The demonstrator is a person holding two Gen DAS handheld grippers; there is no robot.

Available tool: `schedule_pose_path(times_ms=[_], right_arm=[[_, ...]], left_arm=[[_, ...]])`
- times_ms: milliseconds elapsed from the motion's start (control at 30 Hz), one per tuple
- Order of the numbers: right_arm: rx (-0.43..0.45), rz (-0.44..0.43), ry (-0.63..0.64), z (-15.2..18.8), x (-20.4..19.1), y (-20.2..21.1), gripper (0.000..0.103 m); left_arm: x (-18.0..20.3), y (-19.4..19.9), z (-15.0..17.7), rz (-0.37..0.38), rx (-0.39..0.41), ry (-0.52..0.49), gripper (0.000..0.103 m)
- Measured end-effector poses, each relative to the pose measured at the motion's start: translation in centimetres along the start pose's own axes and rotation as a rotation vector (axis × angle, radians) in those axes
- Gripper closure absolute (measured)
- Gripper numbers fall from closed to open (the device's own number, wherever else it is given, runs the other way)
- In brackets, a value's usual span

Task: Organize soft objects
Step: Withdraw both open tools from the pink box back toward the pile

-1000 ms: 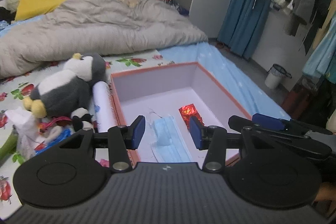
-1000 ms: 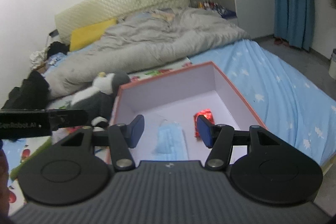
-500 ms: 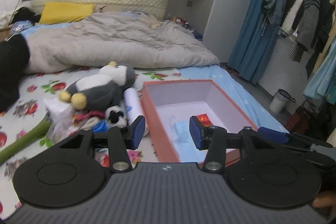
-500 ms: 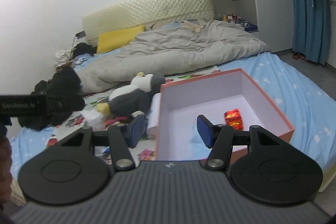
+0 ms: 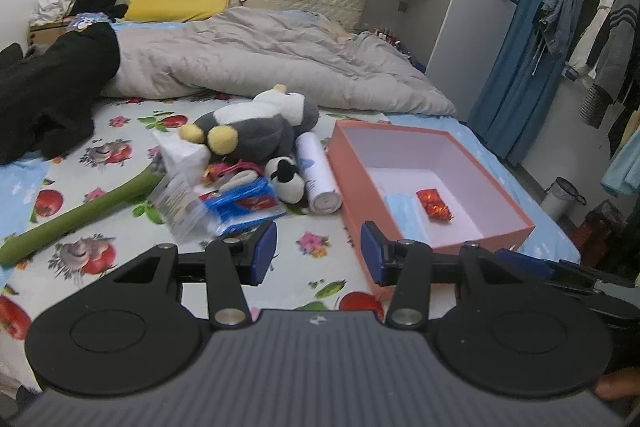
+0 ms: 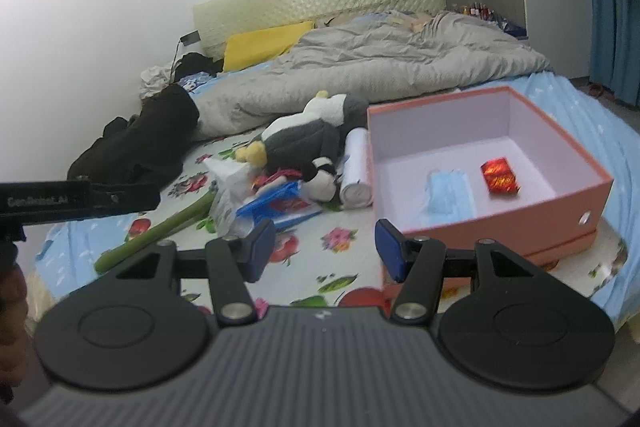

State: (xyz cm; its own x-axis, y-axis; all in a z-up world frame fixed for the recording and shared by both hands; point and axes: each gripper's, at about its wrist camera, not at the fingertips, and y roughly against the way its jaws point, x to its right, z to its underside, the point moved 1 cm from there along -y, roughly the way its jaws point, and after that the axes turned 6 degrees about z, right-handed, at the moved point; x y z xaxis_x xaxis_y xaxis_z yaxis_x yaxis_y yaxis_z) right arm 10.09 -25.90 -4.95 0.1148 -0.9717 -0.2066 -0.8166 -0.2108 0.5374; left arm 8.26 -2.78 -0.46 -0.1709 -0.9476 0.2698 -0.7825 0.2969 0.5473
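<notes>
An open salmon-pink box [image 5: 356, 195] [image 6: 520, 219] sits on the bed, holding a blue face mask [image 5: 404, 211] [image 6: 448, 195] and a red foil packet [image 5: 434, 205] [image 6: 499, 175]. Left of it lies a pile: a grey-and-white penguin plush [image 5: 252, 131] [image 6: 304, 139], a small sheep plush [image 5: 286, 179] [image 6: 324, 179], a white roll [image 5: 318, 175] [image 6: 356, 171], a blue packet [image 5: 244, 207] and a long green stalk [image 5: 80, 215] [image 6: 160, 231]. My left gripper [image 5: 318, 255] hangs open above the flowered sheet near the box's front corner. My right gripper [image 6: 326, 249] is open too, with nothing held.
A rumpled grey duvet [image 5: 260, 63] and a yellow pillow [image 5: 176, 3] fill the far half of the bed. Black clothing [image 5: 52, 95] lies at the left. Past the bed's right edge are a blue curtain [image 5: 516, 67], hanging clothes and a small bin [image 5: 564, 193].
Both grippers have drawn back from over the box and swung left, so the pile and more of the bed now show. Their jaws kept the same gap.
</notes>
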Motion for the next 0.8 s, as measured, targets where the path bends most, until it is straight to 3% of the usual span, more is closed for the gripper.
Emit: schedule_pose_path(times_ms=[467, 800], right_arm=[[0.016, -0.064, 0.030, 4.0, -2.9, 0.2, 0.045], [-0.054, -0.067, 0.035, 5.8, -3.8, -1.9, 0.045]], left_arm=[[-3.4, 2.2, 5.6, -0.050, 0.029, 0.067, 0.050], [-6.4, 0.7, 7.7, -0.077, 0.003, 0.135, 0.048]])
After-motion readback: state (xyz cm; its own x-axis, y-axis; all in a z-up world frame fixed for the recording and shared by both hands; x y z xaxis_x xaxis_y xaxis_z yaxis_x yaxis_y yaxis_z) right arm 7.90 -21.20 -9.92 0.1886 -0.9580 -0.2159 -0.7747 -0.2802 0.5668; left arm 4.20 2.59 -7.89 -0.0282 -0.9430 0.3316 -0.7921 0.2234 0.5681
